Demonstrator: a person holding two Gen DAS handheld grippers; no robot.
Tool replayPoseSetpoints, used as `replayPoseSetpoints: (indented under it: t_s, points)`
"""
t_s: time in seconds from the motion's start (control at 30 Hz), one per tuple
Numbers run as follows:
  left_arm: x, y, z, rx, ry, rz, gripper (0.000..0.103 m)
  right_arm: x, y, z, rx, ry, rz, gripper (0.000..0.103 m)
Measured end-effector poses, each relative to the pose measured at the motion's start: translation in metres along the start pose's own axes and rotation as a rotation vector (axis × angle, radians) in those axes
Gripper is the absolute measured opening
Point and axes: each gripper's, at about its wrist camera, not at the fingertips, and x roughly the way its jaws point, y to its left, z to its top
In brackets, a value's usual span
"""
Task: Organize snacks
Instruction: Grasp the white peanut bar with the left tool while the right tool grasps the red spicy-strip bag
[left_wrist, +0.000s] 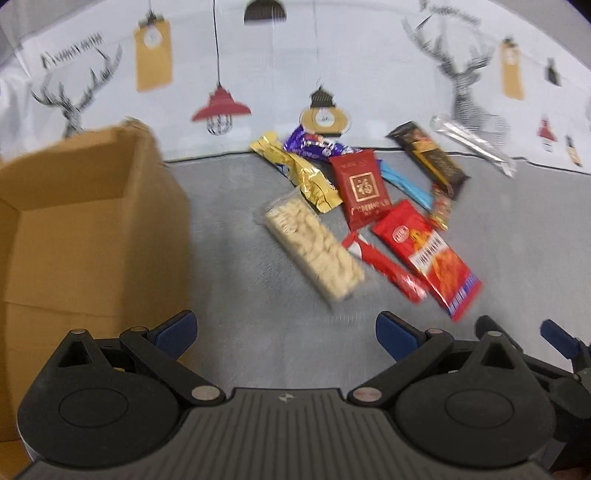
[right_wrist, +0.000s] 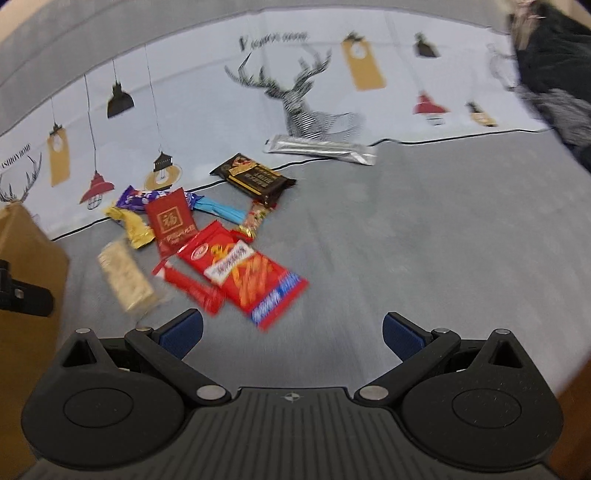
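Both hand-held grippers are spread wide and carry nothing: the left hand-held gripper (left_wrist: 286, 334) hangs over bare grey cloth with its blue pads far apart, and the right hand-held gripper (right_wrist: 291, 336) is spread just as wide over the same cloth. That reads as a ready stance before a pick, with no snack yet between either pair of fingers.

All the snacks lie in one loose heap on the desk (right_wrist: 424, 258), several overlapping, probably tipped out together for sorting. An open cardboard box (left_wrist: 85, 221) stands upright at the left, its mouth free, which suggests it is where the packets are meant to go; its inside floor is hidden.

Nearest the left hand-held gripper is the clear pack of pale biscuits (left_wrist: 312, 247), ahead and slightly right of its gap, lying diagonally on the cloth. Beside it lie a slim red bar (left_wrist: 384, 267) and a large red packet (left_wrist: 428, 258) that partly overlaps it. In the right wrist view this large red packet sits ahead and to the left of the gripper's left finger, so the right hand would have to swing left to reach it.

Farther back are a square red packet (left_wrist: 364, 188), a gold wrapper (left_wrist: 299, 170) and a purple wrapper (left_wrist: 314, 144). A dark brown bar (right_wrist: 255, 177) and a silver packet (right_wrist: 321, 149) lie apart, the silver one well clear of the heap.
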Motion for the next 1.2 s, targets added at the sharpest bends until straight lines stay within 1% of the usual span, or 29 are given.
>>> replayPoseSetpoints:
  t_s: [0.13, 0.27, 0.33, 0.4, 0.43, 0.47, 0.5, 0.53, 0.63, 0.83, 0.9, 0.97, 1.0, 1.03, 1.07, 1.1, 1.13, 1.2]
  points:
    - [0.046, -0.010, 0.027, -0.030, 0.055, 0.032, 0.103, 0.057, 0.005, 0.024, -0.056, 0.044, 0.040, 0.103]
    - [0.076, -0.013, 0.043, -0.041, 0.076, 0.049, 0.103, 0.094, 0.024, 0.034, -0.166, 0.075, 0.061, 0.103]
    - [0.093, -0.012, 0.046, -0.033, 0.099, 0.056, 0.103, 0.108, 0.029, 0.033, -0.216, 0.094, 0.052, 0.103]
    - [0.111, -0.006, 0.044, -0.035, 0.155, 0.055, 0.103, 0.113, 0.035, 0.030, -0.261, 0.050, 0.054, 0.103]
    - [0.120, 0.000, 0.041, -0.053, 0.174, 0.041, 0.103, 0.112, 0.035, 0.027, -0.271, 0.035, 0.055, 0.103]
    - [0.119, 0.009, 0.037, -0.096, 0.145, 0.006, 0.103, 0.112, 0.034, 0.024, -0.272, 0.020, 0.058, 0.103]
    - [0.116, 0.015, 0.035, -0.136, 0.104, 0.005, 0.103, 0.110, 0.033, 0.023, -0.274, 0.007, 0.062, 0.103]
    - [0.116, 0.017, 0.033, -0.143, 0.087, 0.011, 0.103, 0.109, 0.031, 0.021, -0.279, 0.001, 0.070, 0.103]
    - [0.115, 0.017, 0.030, -0.111, 0.060, 0.012, 0.103, 0.105, 0.025, 0.017, -0.296, -0.016, 0.088, 0.103]
    - [0.112, 0.016, 0.024, -0.093, 0.039, 0.014, 0.103, 0.108, 0.031, 0.020, -0.293, -0.008, 0.071, 0.103]
    - [0.111, 0.016, 0.019, -0.087, 0.042, 0.012, 0.103, 0.109, 0.032, 0.019, -0.294, -0.013, 0.070, 0.103]
    - [0.110, 0.011, 0.020, -0.043, 0.070, 0.013, 0.103, 0.108, 0.033, 0.019, -0.300, -0.013, 0.066, 0.103]
    - [0.108, 0.011, 0.021, -0.039, 0.080, 0.017, 0.097, 0.107, 0.034, 0.019, -0.298, -0.010, 0.065, 0.099]
    - [0.103, 0.012, 0.020, -0.052, 0.073, 0.017, 0.079, 0.105, 0.036, 0.019, -0.297, -0.011, 0.069, 0.087]
    - [0.094, 0.013, 0.018, -0.070, 0.053, 0.013, 0.064, 0.100, 0.038, 0.017, -0.307, -0.022, 0.078, 0.078]
    - [0.087, 0.014, 0.017, -0.070, 0.044, 0.001, 0.041, 0.094, 0.042, 0.015, -0.321, -0.037, 0.077, 0.058]
    - [0.082, 0.015, 0.016, -0.065, 0.042, -0.001, 0.041, 0.091, 0.044, 0.013, -0.329, -0.038, 0.068, 0.053]
    - [0.074, 0.018, 0.012, -0.073, 0.024, -0.012, 0.040, 0.084, 0.044, 0.007, -0.319, -0.040, 0.053, 0.049]
